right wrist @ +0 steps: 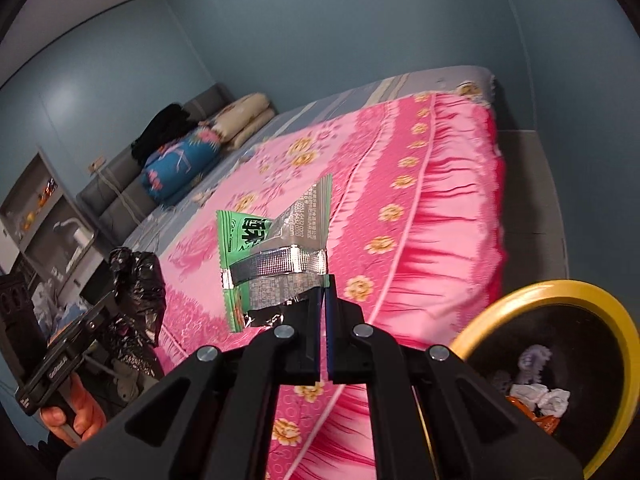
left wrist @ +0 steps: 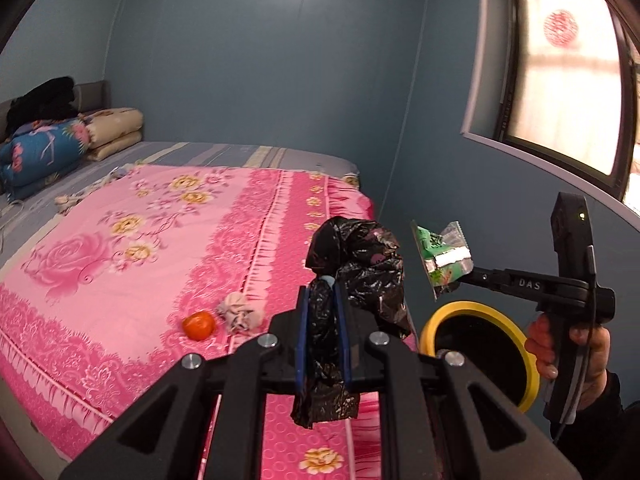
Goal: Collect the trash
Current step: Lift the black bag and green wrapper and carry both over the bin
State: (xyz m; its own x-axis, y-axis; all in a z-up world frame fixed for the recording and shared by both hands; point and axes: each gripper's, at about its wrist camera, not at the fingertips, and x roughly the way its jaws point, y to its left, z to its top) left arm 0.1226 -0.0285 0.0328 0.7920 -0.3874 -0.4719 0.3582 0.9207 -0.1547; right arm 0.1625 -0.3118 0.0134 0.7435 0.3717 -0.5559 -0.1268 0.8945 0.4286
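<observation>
Two pieces of trash held over the pink bed, bin beside it.
The right gripper [right wrist: 323, 304] pinches a crumpled green-and-silver wrapper [right wrist: 276, 248]; the left gripper [left wrist: 323, 320] clamps a black plastic bag [left wrist: 360, 264]. An orange [left wrist: 198, 325] and wadded tissue [left wrist: 239, 313] lie on the bedspread [left wrist: 120, 240]. Only the right view shows the yellow-rimmed bin [right wrist: 560, 292] holding trash.

You are working in a home bedroom. A bed [left wrist: 160, 240] with a pink floral cover fills the room, with folded quilts [left wrist: 60, 144] and dark clothing [left wrist: 44, 102] stacked against its grey headboard [right wrist: 120, 196]. Blue-grey walls [left wrist: 260, 60], a frosted window [left wrist: 568, 92] and a yellow-rimmed waste bin [right wrist: 560, 292] beside the bed confirm domestic use.
</observation>
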